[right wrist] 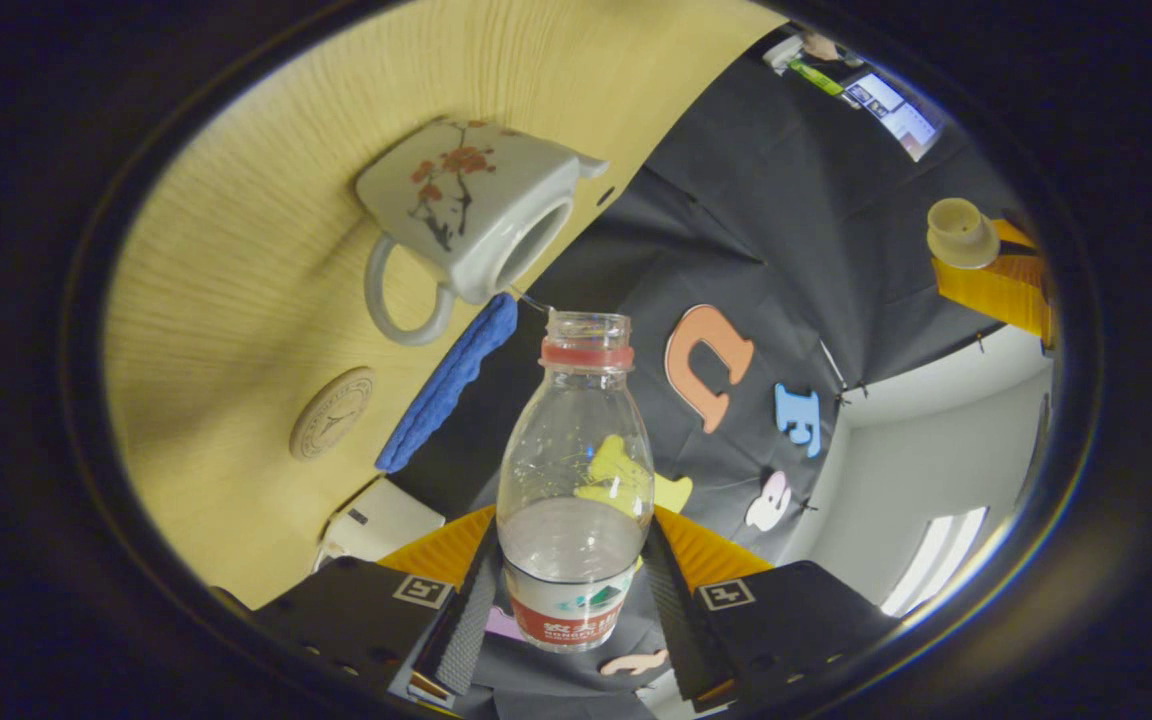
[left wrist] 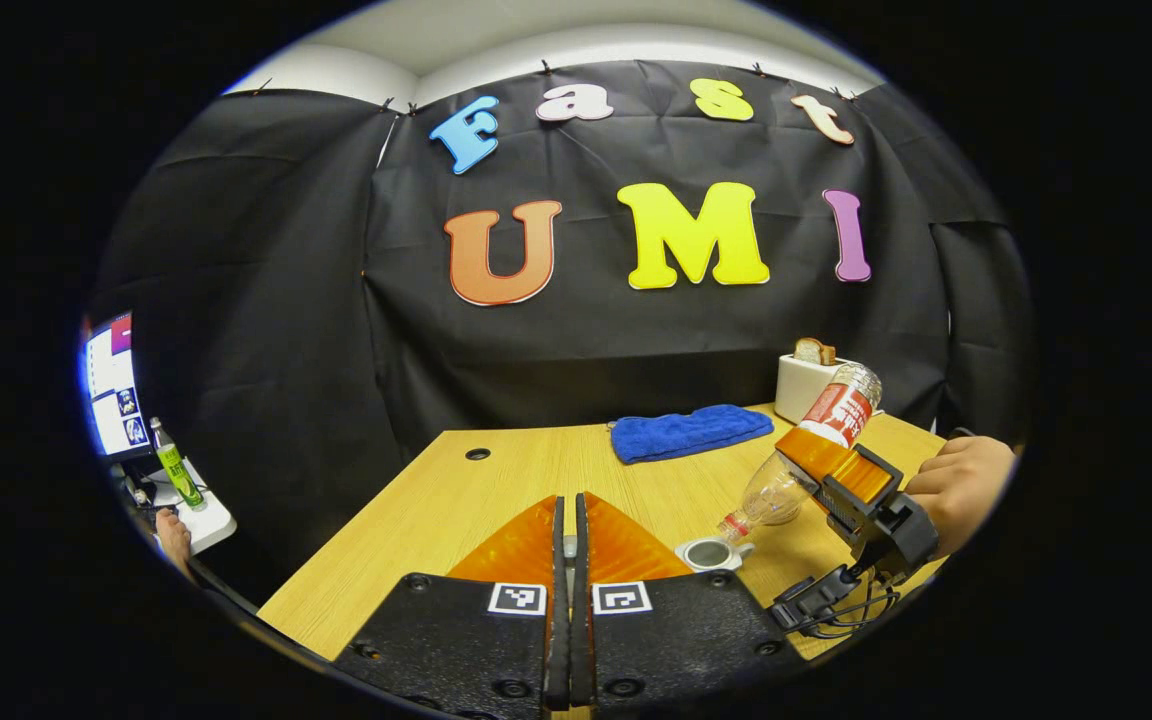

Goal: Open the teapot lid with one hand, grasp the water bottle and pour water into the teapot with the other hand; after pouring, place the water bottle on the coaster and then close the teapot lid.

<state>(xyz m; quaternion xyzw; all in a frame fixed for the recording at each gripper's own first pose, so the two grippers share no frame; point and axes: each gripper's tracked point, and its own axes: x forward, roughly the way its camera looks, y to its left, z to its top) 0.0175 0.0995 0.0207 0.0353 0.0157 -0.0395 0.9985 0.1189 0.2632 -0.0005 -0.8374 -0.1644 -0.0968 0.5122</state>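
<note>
Pinching the tilted water bottle (right wrist: 576, 480), right hand-held gripper (right wrist: 576, 600) faces teapot (right wrist: 476, 215); coaster (right wrist: 333, 412) beside.

The left gripper view looks level across the surface (left wrist: 496, 490) toward the booth wall, the teapot (left wrist: 711, 553) near at 4 o'clock. The right gripper view, rolled steeply, sits close behind the water bottle (right wrist: 576, 480); both views share teapot, bottle and blue cloth (left wrist: 688, 432).
</note>
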